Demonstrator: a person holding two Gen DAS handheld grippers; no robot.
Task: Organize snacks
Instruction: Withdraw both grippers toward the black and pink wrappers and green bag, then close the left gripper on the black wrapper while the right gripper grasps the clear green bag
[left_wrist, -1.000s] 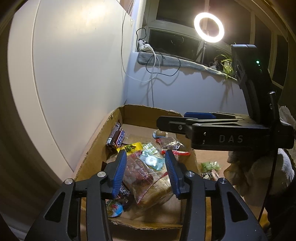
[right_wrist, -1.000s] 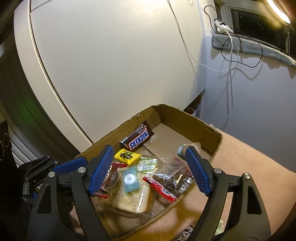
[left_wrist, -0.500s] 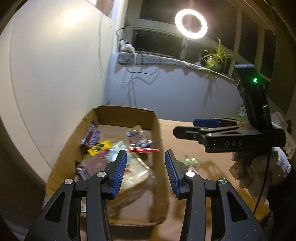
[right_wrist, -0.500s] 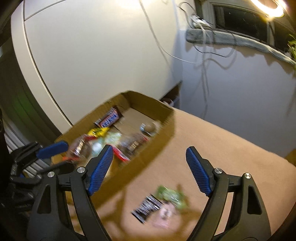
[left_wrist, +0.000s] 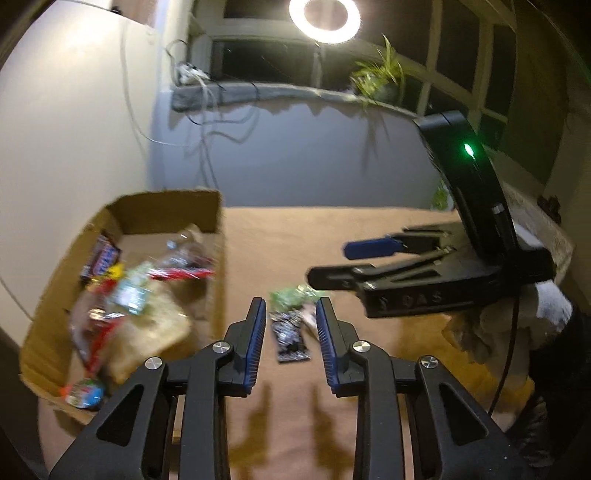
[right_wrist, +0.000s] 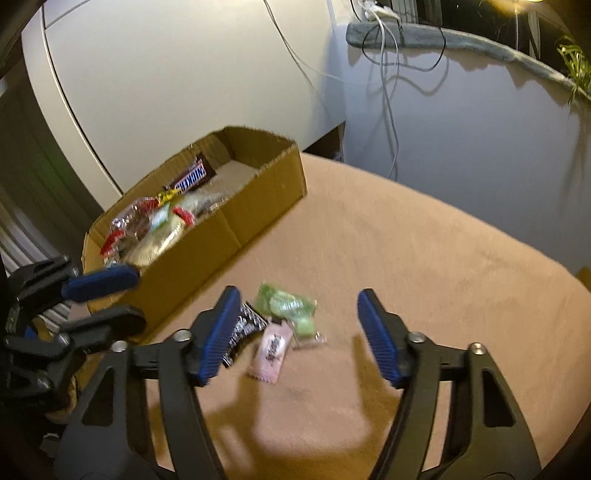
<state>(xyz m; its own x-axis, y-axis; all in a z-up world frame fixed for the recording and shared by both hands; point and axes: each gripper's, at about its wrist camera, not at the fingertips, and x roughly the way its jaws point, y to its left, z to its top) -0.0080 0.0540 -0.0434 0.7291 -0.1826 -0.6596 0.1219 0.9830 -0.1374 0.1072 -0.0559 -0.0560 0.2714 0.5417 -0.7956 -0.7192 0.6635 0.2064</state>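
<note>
The right gripper (right_wrist: 295, 332) hung with its blue-padded jaws spread wide and holding nothing, above 3 loose snacks on the tan table (right_wrist: 424, 258): a pale pink wrapper (right_wrist: 270, 350) lying flat between the fingers, a crinkled green packet (right_wrist: 288, 306) touching its far end, and a black packet with white print (right_wrist: 242, 332) partly hidden behind the left finger. The left gripper (left_wrist: 290, 332) was also empty, its jaws parted by a narrower gap, and through that gap the black packet (left_wrist: 290, 338) and green packet (left_wrist: 291, 297) showed on the table, somewhat blurred. To the left stood an open cardboard box (right_wrist: 229, 229) holding a heap of wrapped snacks, among them a brown Snickers bar (right_wrist: 192, 177) leaning against the far wall, a yellow wrapper (right_wrist: 168, 195), red-ended packets and clear bags. The loose snacks lay near the box's right wall, apart from it.
</note>
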